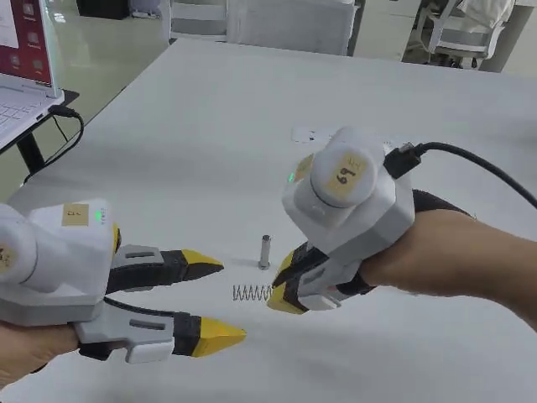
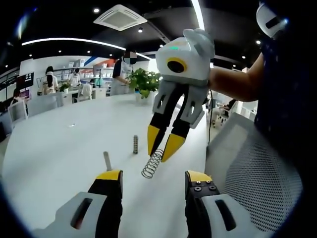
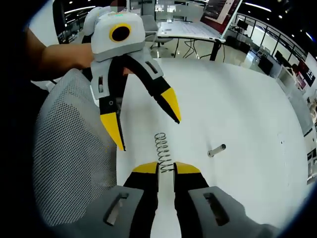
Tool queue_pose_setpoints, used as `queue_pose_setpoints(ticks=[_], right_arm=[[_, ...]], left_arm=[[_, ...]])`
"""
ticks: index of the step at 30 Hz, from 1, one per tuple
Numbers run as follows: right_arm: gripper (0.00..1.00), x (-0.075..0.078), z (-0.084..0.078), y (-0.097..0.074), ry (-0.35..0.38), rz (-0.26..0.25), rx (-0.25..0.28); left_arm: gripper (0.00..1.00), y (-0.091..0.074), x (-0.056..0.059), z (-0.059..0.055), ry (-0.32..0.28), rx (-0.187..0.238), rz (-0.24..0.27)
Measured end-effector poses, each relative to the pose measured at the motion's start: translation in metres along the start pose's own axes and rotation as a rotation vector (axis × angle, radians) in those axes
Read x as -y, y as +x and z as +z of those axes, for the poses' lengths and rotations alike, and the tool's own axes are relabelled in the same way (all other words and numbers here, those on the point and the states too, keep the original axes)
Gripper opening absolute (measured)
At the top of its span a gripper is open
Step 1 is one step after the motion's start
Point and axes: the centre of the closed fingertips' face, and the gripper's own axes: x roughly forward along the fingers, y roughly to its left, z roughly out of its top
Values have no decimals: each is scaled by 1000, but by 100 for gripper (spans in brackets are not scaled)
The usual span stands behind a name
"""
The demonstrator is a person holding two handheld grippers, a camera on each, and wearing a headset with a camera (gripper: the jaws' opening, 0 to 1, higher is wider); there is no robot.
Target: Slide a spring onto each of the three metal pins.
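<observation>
- Spring (image 1: 251,292): a small wire coil, held by one end between the jaw tips of the right gripper (image 1: 282,285). Its free end points toward the left gripper (image 1: 231,300). Whether it touches the bench (image 1: 252,126) cannot be told.
- Metal pin (image 1: 265,251): short and grey, set upright on the bench just beyond the spring and apart from it. It is placed in the near part of the bench, well in from the left edge. No spring is seen on it.
- Right gripper: the yellow-tipped jaws are drawn almost together, with a narrow gap in which the spring's end is pinched. A black cable (image 1: 470,164) is plugged into its white body.
- Left gripper: the jaws are spread wide and nothing is held. It is held low over the bench, with its tips facing the right gripper and the spring lying between the two.
- Second upright piece (image 2: 135,144): seen in the left gripper view beyond the pin. It is dark and too small to identify.
- Laptop (image 1: 21,50): open, on a stand off the bench's far left corner.
- Mesh chair back (image 3: 74,148): grey, seen beside the bench in the right gripper view.
</observation>
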Motion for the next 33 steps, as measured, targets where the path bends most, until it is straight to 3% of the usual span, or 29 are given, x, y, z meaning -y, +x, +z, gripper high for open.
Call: queue_pose_setpoints(ticks=[16,21,33], right_arm=[[8,-11,7,-6,-62,16,8],[8,-14,7,-7,-73,23,13],[9,-16,7,-9,-96,29,19]], left_arm=[[24,-1,9,5,26,18,-39],[12,-1,12,6,36,21,-52],[4,1,15,7,39,14,-65]])
